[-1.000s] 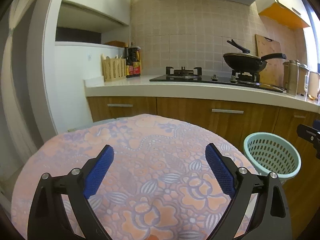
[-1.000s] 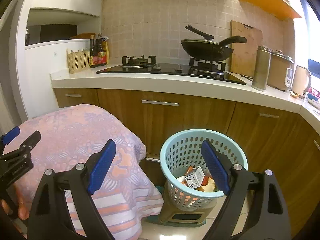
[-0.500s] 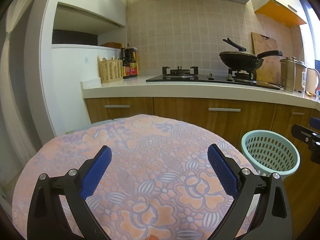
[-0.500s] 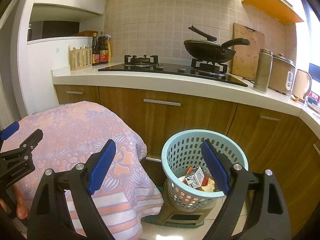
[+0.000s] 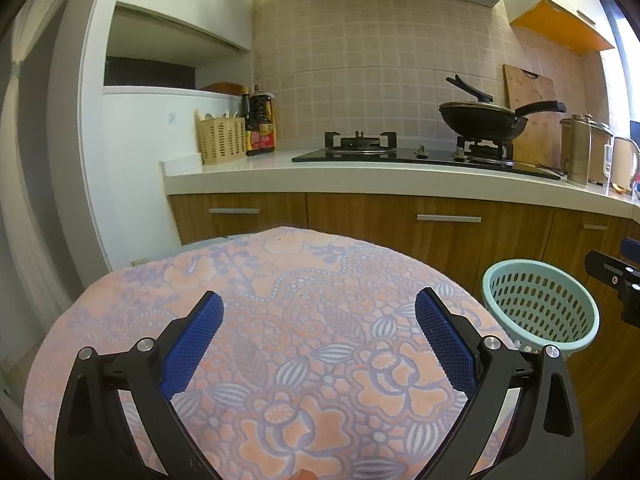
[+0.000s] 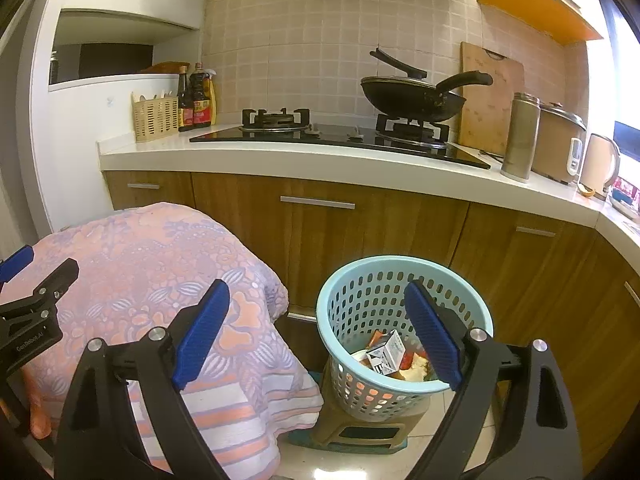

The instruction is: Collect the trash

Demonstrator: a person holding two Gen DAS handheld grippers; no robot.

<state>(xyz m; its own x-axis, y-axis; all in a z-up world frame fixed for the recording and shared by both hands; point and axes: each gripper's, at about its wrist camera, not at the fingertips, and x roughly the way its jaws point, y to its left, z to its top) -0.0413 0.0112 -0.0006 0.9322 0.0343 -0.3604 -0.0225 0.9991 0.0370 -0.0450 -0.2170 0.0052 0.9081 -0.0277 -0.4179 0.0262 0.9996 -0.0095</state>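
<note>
Both jaws gape wide and empty, the left hand-held gripper (image 5: pixel 319 312) over the floral cloth (image 5: pixel 280 320), the right hand-held gripper (image 6: pixel 316 300) near the pale blue basket (image 6: pixel 352 276) on the right, trash (image 6: pixel 388 356) inside.

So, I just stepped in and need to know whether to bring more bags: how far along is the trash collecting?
Done: the teal basket already holds a carton and wrappers. In hand: nothing; the left gripper and right gripper are open. Left: no loose trash shows on the floral tablecloth.
</note>
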